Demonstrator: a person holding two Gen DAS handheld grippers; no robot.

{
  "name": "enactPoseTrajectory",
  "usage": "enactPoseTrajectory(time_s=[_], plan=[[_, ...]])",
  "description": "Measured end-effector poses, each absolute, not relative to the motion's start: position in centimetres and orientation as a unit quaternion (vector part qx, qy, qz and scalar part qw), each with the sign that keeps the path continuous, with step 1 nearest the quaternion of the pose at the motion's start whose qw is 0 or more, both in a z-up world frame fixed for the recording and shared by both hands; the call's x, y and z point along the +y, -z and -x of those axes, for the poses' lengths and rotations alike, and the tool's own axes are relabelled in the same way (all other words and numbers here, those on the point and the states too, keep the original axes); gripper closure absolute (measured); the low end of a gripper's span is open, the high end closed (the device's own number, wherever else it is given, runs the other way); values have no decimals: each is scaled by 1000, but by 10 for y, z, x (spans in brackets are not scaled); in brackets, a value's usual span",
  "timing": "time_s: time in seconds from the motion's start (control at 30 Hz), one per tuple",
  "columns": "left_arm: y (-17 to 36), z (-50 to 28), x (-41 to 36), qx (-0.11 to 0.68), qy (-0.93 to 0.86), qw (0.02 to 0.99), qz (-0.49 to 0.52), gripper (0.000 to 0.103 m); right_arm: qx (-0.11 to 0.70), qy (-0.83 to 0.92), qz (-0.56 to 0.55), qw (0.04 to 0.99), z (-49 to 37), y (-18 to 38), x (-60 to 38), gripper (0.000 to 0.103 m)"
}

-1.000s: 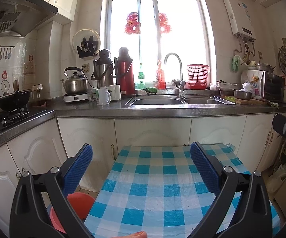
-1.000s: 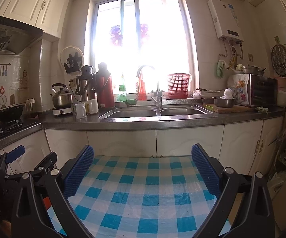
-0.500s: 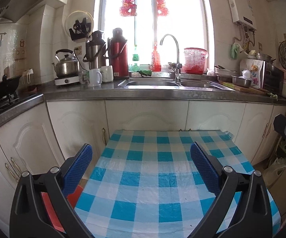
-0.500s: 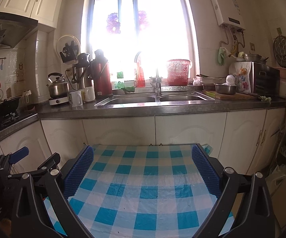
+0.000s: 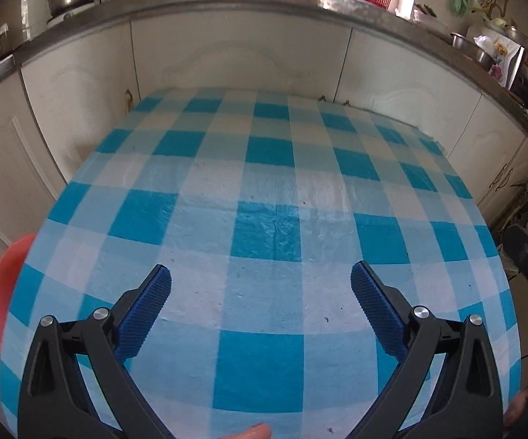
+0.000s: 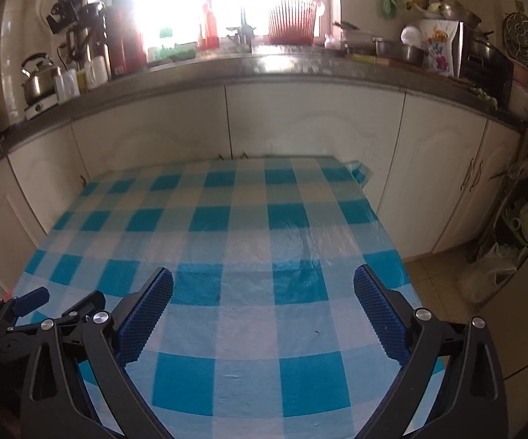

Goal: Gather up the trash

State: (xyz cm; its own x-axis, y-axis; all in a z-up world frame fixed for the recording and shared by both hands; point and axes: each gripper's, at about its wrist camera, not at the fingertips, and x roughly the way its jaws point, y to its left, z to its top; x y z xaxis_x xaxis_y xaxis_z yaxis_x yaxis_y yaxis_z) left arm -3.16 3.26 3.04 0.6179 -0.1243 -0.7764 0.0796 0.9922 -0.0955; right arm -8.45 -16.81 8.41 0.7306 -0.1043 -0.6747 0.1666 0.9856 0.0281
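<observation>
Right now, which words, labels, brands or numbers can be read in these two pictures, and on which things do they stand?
None can be read.
The floral cloth on the counter bears flowers only, no letters.
The red thermos and the white cups are blurred and show no legible label.
The checked tablecloth has no print.

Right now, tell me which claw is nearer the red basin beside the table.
Left. The left claw hangs over the table's left half, near the red basin; the right claw is farther right.
</observation>
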Motion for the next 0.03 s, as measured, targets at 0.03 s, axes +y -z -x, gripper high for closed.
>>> enactPoseTrajectory(time_s=[0.03], plan=[[-25,27,29,442,54,895,24,4,372,75,-44,924,78,-75,-171,5]])
